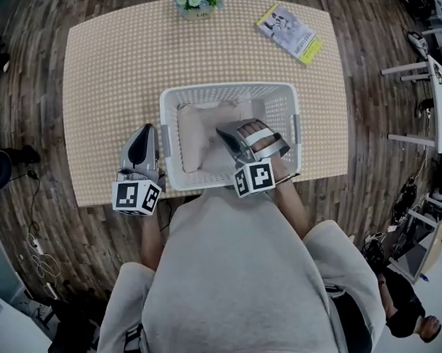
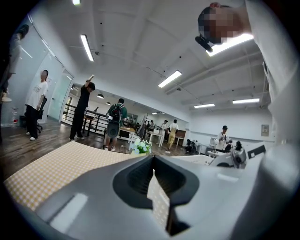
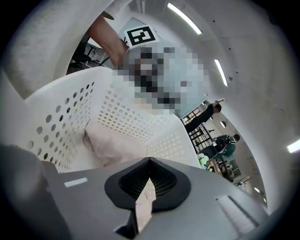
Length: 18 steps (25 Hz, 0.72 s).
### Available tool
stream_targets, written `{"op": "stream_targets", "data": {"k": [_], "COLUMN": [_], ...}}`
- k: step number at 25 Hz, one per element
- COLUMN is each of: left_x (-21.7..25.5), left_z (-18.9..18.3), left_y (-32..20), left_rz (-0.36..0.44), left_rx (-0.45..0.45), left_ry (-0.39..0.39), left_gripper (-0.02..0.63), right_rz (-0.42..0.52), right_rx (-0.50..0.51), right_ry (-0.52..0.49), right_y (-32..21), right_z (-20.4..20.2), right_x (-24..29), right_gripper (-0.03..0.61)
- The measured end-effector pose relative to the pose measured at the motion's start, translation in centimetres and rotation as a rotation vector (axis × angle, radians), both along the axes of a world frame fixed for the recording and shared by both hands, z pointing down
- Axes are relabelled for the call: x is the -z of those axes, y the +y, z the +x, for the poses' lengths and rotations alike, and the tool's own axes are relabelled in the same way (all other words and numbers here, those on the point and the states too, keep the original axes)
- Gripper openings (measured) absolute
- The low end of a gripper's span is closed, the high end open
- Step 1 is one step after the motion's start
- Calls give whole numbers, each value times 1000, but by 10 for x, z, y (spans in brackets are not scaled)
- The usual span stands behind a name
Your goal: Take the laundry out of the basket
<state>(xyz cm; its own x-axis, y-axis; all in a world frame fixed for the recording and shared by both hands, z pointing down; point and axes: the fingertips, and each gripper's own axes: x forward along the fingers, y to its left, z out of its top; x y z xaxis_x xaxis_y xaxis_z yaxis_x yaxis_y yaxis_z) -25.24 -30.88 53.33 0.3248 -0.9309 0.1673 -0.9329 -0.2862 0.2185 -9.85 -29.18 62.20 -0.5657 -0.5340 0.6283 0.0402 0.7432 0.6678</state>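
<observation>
A white perforated laundry basket stands at the near middle of the checked table. Pale pink laundry lies bunched in its left half. My right gripper reaches down inside the basket just right of the cloth, jaws shut. In the right gripper view the pink laundry rests against the basket wall beyond the right gripper; only a thin slit shows between its jaws. My left gripper rests on the table left of the basket, shut with nothing in it. From the left gripper, tablecloth shows ahead.
A small pot of flowers stands at the table's far edge, and a yellow-edged booklet lies at the far right corner. Several people stand in the room beyond the flowers. Wooden floor surrounds the table.
</observation>
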Motion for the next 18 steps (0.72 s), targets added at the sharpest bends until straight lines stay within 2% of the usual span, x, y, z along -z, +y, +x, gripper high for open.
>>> {"op": "stream_targets", "data": {"k": [3, 7, 12, 13, 14, 18], "left_x": [0, -2, -2, -1, -1, -2], "left_z": [-3, -4, -1, -1, -2, -4], "left_y": [2, 2, 0, 1, 1, 2], "left_rz": [1, 1, 5, 6, 6, 8], "left_rx": [7, 9, 11, 12, 14, 26], "left_ry": [4, 13, 23, 24, 24, 28], "left_gripper": [11, 11, 11, 11, 11, 11], "right_rz": [-25, -133, -201, -233, -269, -353], "right_rx": [0, -41, -38, -34, -29, 7], "right_ry": [7, -7, 18, 25, 40, 132], "right_y": [2, 3, 2, 3, 5, 10], "right_z": [-2, 0, 2, 2, 2, 5], "right_x": [-5, -16, -30, -34, -40, -66], "right_gripper": [0, 0, 3, 64, 208, 440]}}
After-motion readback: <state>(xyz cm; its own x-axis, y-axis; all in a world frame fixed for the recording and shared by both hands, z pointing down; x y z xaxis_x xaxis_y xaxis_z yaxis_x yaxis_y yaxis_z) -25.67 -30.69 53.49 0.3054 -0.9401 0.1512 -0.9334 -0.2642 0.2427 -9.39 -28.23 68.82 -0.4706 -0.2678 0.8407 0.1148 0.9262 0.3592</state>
